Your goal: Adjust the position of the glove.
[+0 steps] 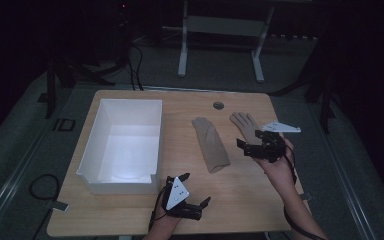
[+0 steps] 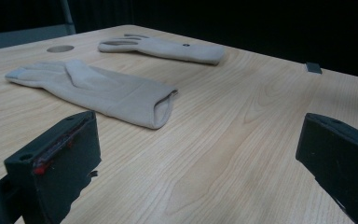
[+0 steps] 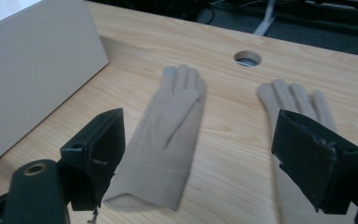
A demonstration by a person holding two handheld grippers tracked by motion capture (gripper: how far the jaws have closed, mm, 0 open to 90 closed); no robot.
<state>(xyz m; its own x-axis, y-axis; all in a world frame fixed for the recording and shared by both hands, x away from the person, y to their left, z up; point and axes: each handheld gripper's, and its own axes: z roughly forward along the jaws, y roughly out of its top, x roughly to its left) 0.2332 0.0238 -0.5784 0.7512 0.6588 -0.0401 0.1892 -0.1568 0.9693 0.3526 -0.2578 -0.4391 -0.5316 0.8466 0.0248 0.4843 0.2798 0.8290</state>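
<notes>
Here, everything is being placed relative to the white bin (image 1: 121,145).

Work in hand: two beige gloves are lying flat on the counter (image 1: 240,200), to the right of the white bin; judging by the hands, they are about to be picked up.
Right-hand glove (image 1: 246,127): lying farthest from the white bin, long axis running toward the far edge, fingertips pointing away from the person, cuff toward them.
Right gripper (image 1: 260,148): hovering right over the cuff end of that glove, its fingers (image 3: 98,154) standing wide apart and holding nothing; in the right gripper view the glove is passing under the right-side finger.
Left-hand glove (image 1: 209,143): lying between the white bin and the other glove, roughly parallel to it, open cuff at the near end.
Left gripper (image 1: 187,192): resting low near the bin's front right corner, fingers (image 2: 58,161) spread wide and empty, aiming across bare wood at that cuff, well apart from it.
Deciding relation: the right gripper is sitting far nearer its glove; a straight drop onto the cuff looks like the next move.
</notes>
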